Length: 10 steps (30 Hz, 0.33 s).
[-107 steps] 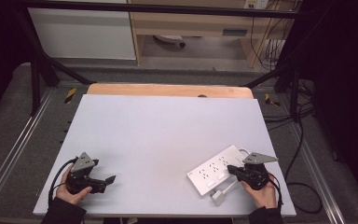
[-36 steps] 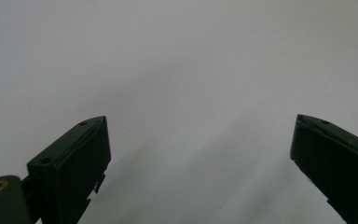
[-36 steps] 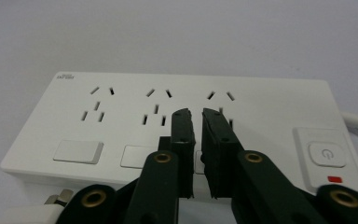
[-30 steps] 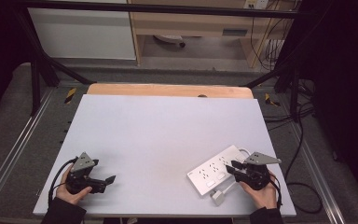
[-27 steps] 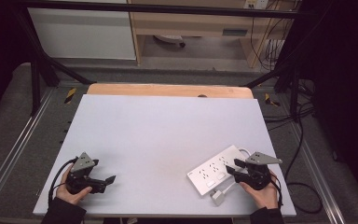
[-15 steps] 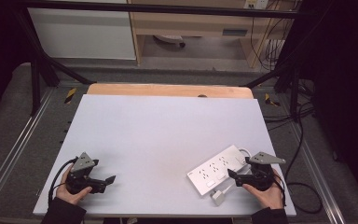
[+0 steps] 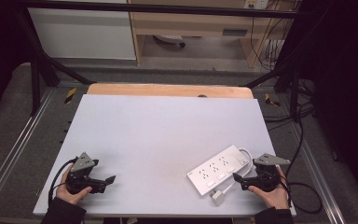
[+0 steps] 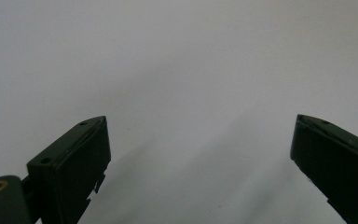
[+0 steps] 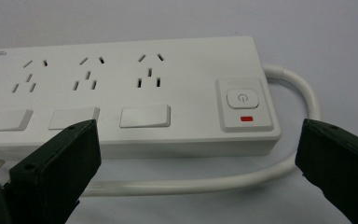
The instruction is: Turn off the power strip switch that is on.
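White power strip [image 7: 218,169] lies flat and slantwise on the near right part of the pale grey table [image 7: 168,135], its switch end pointing toward the table's right edge. Seen from the right gripper view, the strip [image 9: 121,93] carries three sets of sockets, a row of white rocker switches and a square power button [image 9: 243,99] with a small red mark beneath it. Its white cord [image 7: 247,156] loops out from the switch end and runs back along the near side of the strip to a white plug [image 7: 217,197] lying on the table just in front of it.

Right gripper [image 7: 243,181], held in a hand [image 7: 272,193] at the table's near right corner, points its jaws toward the strip's near side; the jaws stand wide apart with nothing between them, and the cord [image 9: 191,184] passes just ahead of them.

Left gripper [image 7: 106,182] rests in the other hand [image 7: 70,191] at the near left corner, well apart from the strip. Its own view shows both jaws spread wide over bare table [image 8: 182,70], holding nothing.

Beyond the table's far edge sits a strip of wooden board [image 7: 168,89], then dark frame bars [image 7: 42,60] and cabinets [image 7: 81,30].
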Available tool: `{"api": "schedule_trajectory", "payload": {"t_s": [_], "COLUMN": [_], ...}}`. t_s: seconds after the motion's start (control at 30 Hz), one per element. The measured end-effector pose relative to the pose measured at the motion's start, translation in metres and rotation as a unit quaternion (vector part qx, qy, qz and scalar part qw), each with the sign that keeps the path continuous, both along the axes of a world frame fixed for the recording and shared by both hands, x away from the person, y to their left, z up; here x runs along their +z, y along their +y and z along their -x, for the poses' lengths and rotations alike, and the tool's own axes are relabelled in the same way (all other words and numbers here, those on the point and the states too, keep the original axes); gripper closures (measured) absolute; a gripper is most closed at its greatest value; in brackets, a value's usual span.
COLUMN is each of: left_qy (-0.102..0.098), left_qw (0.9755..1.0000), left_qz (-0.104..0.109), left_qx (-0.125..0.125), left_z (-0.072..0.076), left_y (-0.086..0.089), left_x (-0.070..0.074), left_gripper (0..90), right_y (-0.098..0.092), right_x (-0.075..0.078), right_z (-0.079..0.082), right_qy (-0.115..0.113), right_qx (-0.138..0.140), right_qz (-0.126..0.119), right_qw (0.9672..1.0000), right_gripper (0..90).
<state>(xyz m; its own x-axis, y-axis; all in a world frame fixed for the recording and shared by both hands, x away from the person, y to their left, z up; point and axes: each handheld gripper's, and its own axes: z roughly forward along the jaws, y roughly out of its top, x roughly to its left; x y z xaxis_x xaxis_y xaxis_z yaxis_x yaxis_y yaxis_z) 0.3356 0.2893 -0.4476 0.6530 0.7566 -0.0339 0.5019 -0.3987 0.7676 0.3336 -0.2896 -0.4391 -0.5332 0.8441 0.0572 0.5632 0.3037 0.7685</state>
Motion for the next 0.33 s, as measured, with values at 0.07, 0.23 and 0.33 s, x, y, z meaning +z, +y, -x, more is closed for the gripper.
{"api": "schedule_trajectory", "payload": {"t_s": [0.07, 0.23, 0.33], "left_qy": [0.0, 0.001, 0.0], "left_qw": [1.0, 1.0, 1.0], "left_qz": [0.0, 0.0, 0.0], "left_qx": [0.0, 0.0, -0.001], "left_z": [-0.0001, -0.0002, -0.0001], "left_y": [-0.0001, -0.0001, -0.0003], "left_x": [-0.0001, -0.0001, 0.0], "left_gripper": [4.4, 4.4, 4.4], "right_y": [-0.0001, 0.0, -0.0003], "right_x": [-0.0007, -0.0008, -0.0006], "right_z": [0.0003, 0.0011, 0.0011], "right_qy": [0.0, -0.001, 0.001], "right_qx": [0.002, 0.009, 0.011], "right_qz": [0.001, 0.0, -0.001], "right_qw": [1.0, 1.0, 0.9999], "right_gripper": [0.7, 0.7, 0.7]}}
